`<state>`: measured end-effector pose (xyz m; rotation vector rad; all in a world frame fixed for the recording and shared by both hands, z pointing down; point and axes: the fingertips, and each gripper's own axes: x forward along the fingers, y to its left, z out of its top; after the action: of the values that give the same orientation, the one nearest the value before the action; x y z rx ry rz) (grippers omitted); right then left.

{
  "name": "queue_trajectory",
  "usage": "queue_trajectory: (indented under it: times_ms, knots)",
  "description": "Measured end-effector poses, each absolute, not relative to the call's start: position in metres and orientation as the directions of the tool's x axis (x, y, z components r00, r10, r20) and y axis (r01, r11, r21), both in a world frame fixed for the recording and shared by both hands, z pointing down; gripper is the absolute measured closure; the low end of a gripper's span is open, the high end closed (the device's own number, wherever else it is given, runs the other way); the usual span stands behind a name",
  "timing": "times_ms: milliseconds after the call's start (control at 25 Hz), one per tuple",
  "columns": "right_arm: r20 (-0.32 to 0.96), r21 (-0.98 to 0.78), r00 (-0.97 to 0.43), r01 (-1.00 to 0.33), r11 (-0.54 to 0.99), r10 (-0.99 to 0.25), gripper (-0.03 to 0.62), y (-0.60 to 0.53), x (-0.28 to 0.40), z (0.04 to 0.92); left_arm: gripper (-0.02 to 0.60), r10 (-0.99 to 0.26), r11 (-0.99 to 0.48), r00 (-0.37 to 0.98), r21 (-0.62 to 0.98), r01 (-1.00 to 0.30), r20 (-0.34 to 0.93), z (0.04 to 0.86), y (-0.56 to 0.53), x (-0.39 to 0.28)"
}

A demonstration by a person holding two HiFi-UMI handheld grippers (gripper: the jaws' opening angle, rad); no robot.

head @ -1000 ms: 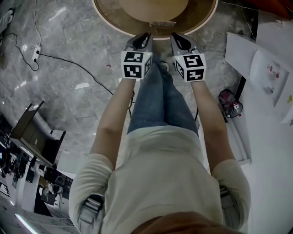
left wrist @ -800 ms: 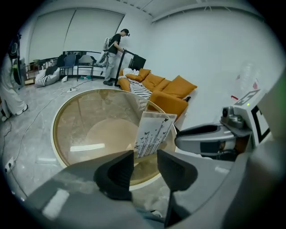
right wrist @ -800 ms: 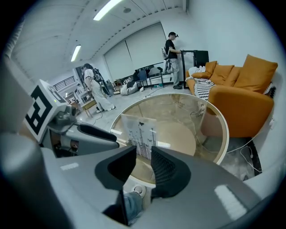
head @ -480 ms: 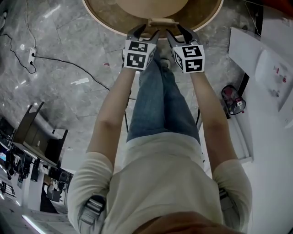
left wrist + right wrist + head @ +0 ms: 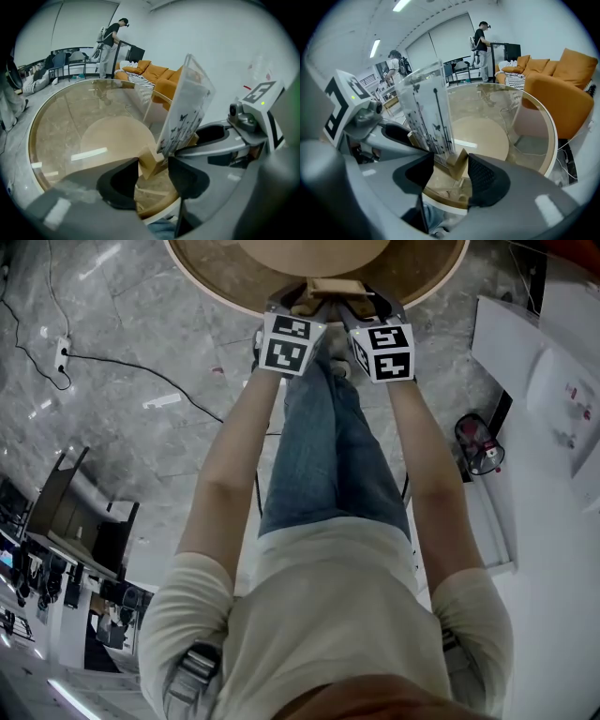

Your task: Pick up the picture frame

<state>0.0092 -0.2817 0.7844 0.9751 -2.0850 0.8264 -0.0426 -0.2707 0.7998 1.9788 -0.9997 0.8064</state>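
The picture frame (image 5: 335, 286) is a clear panel (image 5: 185, 108) printed with butterflies, standing in a wooden base (image 5: 149, 161) near the front rim of a round glass table (image 5: 216, 292). My left gripper (image 5: 152, 176) straddles one end of the base; its jaws are closing and do not press on the wood. My right gripper (image 5: 450, 171) straddles the other end of the base (image 5: 457, 164), beside the panel (image 5: 429, 112); its jaws are opening and are also clear of the wood. In the head view the left gripper (image 5: 298, 304) and right gripper (image 5: 370, 304) flank the frame.
An orange sofa (image 5: 555, 75) stands behind the table, and people (image 5: 480, 40) stand further back. A cable with a power strip (image 5: 62, 345) lies on the floor at left. White furniture (image 5: 553, 399) is at right, a dark chair (image 5: 75, 512) at lower left.
Both grippers have sunk toward the table's front rim and gone from shut to open. They now sit at either end of the frame's base.
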Motion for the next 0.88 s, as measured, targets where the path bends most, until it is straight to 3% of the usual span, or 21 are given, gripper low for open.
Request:
queue_trajectory:
  times_ms: [880]
  knots:
    - [0.755, -0.228, -0.471, -0.841, 0.491, -0.456, 0.378, -0.27, 0.016, 0.731, 0.394, -0.452, -0.399, 0.467, 0.296, -0.868, 0.76, 0.744, -0.261, -0.037]
